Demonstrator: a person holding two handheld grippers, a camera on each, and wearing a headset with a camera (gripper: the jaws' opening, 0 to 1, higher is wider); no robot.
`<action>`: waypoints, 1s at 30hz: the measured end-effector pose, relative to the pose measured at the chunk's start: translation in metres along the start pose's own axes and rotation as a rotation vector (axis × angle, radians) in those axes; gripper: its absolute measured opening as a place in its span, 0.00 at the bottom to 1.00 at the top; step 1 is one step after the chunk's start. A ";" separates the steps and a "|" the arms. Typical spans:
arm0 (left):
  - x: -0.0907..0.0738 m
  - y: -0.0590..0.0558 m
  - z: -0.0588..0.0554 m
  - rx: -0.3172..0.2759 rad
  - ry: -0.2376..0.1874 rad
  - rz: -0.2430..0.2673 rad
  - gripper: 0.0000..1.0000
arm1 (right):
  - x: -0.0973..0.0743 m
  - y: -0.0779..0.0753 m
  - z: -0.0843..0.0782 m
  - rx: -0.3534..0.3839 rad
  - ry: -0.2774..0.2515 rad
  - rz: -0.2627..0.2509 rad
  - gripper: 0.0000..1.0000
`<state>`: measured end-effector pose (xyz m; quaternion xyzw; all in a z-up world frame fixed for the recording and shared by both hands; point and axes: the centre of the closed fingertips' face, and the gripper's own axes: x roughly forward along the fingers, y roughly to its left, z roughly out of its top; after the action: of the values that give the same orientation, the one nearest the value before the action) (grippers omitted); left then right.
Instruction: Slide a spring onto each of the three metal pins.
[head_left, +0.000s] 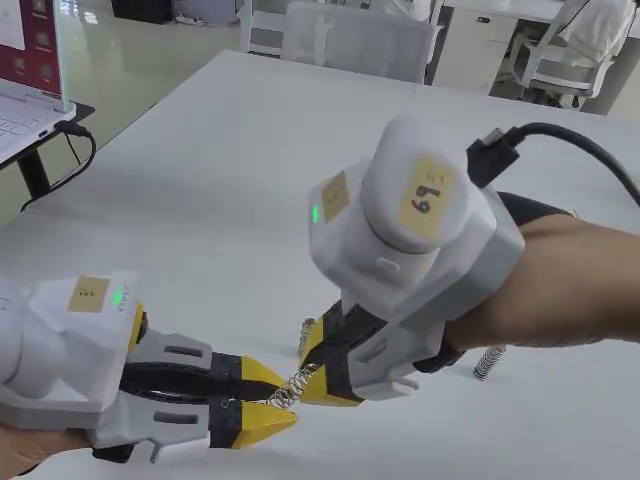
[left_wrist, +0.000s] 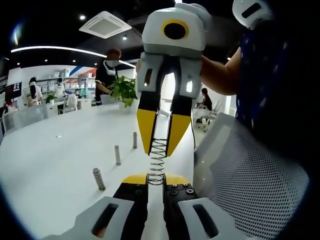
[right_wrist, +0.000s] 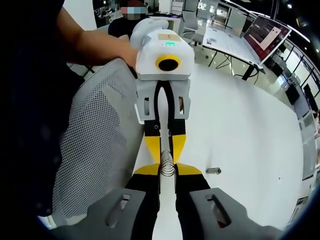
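Spring (head_left: 291, 388), one, clenched end to end between left tongs (head_left: 288, 399) and right tongs (head_left: 306, 377), over white tabletop (head_left: 200, 180).

Close to the table's (head_left: 200, 170) near edge we found the left gripper (head_left: 272, 402) on the left and the right gripper (head_left: 318, 378) facing it, tip to tip. One spring (head_left: 292, 386) ran between them, caught in the jaws of each. To the right of the right gripper, a loose spring (head_left: 489, 361) lay on the table. Left of the held spring, three pins stood in a row: the nearest pin (left_wrist: 98, 178), the middle pin (left_wrist: 117, 154) and the farthest pin (left_wrist: 134, 140). A laptop (head_left: 25, 70) sat beyond the table's left edge, and a chair (head_left: 340, 40) beyond its far edge.
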<state>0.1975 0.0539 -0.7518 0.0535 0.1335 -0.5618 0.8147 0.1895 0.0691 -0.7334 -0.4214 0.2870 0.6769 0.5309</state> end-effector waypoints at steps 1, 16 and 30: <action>0.000 0.000 0.000 0.001 0.000 -0.001 0.02 | 0.000 0.000 0.001 -0.002 -0.002 0.000 0.08; 0.003 -0.003 -0.002 0.010 0.016 -0.018 0.03 | 0.004 0.003 0.010 -0.026 -0.007 0.012 0.08; 0.005 -0.005 -0.005 0.004 0.040 -0.014 0.13 | 0.000 -0.002 0.001 -0.006 0.013 -0.008 0.08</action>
<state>0.1943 0.0485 -0.7577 0.0652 0.1491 -0.5666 0.8077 0.1916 0.0706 -0.7324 -0.4286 0.2865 0.6729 0.5304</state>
